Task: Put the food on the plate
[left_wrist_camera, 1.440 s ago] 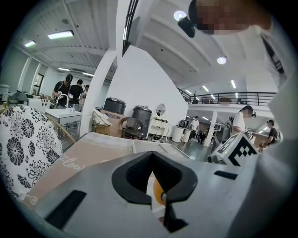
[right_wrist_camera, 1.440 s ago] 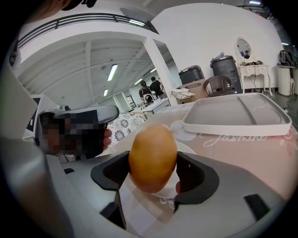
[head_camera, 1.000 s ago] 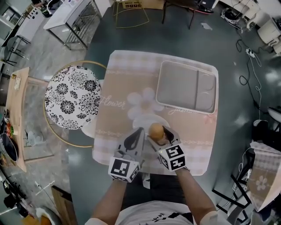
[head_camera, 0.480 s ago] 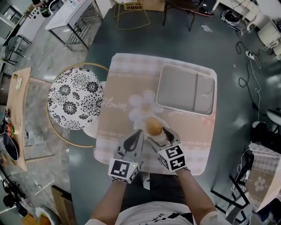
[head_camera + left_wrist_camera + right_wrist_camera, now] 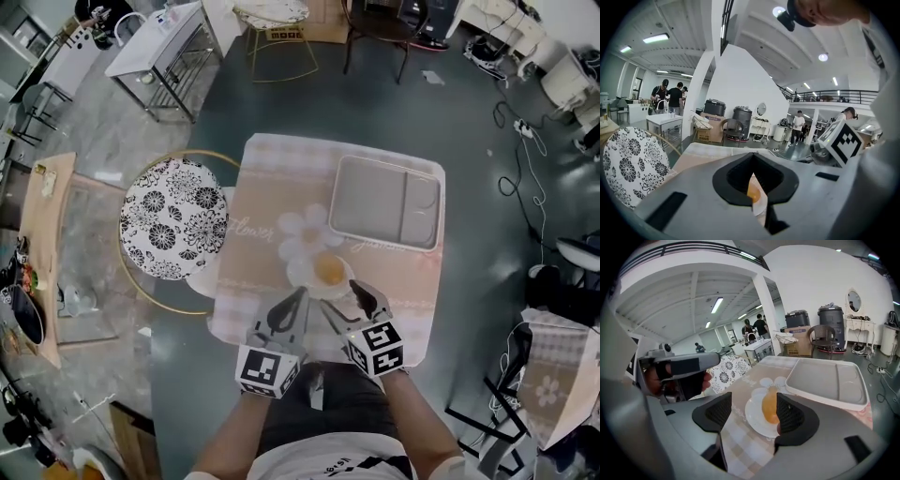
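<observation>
Head view: orange food (image 5: 329, 269) sitting on white plate (image 5: 304, 279), right gripper (image 5: 342, 298) wide and empty just beside it, left gripper (image 5: 292, 306) pinched narrow alongside; lift both straight clear without nudging the rim.

- Food (image 5: 329, 269), just ahead of your right gripper (image 5: 344, 300): plain orange-yellow.
- Plate (image 5: 302, 277) under it: white.
- Tablecloth (image 5: 262, 197): pale pink-beige check, white flower print beyond the plate.
- Tray (image 5: 384, 202), ahead-right of your jaws: plain grey.
- Stool (image 5: 173, 217), off to the side of your left gripper (image 5: 301, 294): black-and-white floral, gold hoop.
- Both grippers: grey, black pads (image 5: 793, 420); cubes (image 5: 377, 345) black-and-white squares.
- Floor (image 5: 487, 141): dark teal-grey.
</observation>
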{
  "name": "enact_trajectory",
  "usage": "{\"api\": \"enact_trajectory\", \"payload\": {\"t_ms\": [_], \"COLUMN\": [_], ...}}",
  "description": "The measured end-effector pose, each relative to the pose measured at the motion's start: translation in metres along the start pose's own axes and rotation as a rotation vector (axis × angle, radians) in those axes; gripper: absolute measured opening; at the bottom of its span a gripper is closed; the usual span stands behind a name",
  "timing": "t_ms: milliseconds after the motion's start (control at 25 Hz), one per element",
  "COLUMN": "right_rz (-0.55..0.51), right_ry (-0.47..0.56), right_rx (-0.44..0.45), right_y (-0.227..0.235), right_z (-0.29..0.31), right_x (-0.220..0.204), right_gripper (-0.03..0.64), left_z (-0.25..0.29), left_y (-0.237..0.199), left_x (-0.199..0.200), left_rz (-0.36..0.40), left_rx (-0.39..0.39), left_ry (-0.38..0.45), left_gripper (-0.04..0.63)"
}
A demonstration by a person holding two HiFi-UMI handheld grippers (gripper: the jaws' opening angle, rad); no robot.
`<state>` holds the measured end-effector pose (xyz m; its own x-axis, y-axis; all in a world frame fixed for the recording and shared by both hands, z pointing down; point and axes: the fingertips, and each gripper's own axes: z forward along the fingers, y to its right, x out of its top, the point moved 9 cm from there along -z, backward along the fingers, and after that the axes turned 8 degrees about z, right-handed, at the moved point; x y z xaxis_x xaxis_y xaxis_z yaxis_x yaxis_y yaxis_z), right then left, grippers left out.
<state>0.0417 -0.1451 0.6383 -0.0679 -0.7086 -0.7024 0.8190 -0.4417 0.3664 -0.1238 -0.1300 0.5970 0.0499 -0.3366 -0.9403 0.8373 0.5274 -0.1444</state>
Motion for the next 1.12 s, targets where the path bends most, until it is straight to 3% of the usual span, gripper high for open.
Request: {"api": "enact_trajectory", "payload": {"t_ms": [200,320,440,1120], "right_rz": [0.008,0.007,0.009,0.046], "right_ry": [0.08,0.129,0.164,0.339], "right_rx": [0.023,0.014,0.023,0.126], "right_y": [-0.021,-0.03,-0.041,-0.094], "right_z": [-0.032,-0.049,-0.065,-0.136], "right_x": [0.029,0.044,0.055,0.112], "right_gripper": [0.283,0.117,0.063,0.017], "left_z": [-0.018,-0.029,-0.038,-0.077], "left_y": [0.012,0.017,0.022,0.052], "left_x": [0.028,0.042,0.053,0.139], "left_rz": [0.002,0.008,0.012,0.04], "left_rx": [-0.008,-0.014,-0.023,-0.074], "left_ry": [-0.005,-0.004,-0.003,0.094], "left_gripper": [0.006,0.006,0.006,0.006]}}
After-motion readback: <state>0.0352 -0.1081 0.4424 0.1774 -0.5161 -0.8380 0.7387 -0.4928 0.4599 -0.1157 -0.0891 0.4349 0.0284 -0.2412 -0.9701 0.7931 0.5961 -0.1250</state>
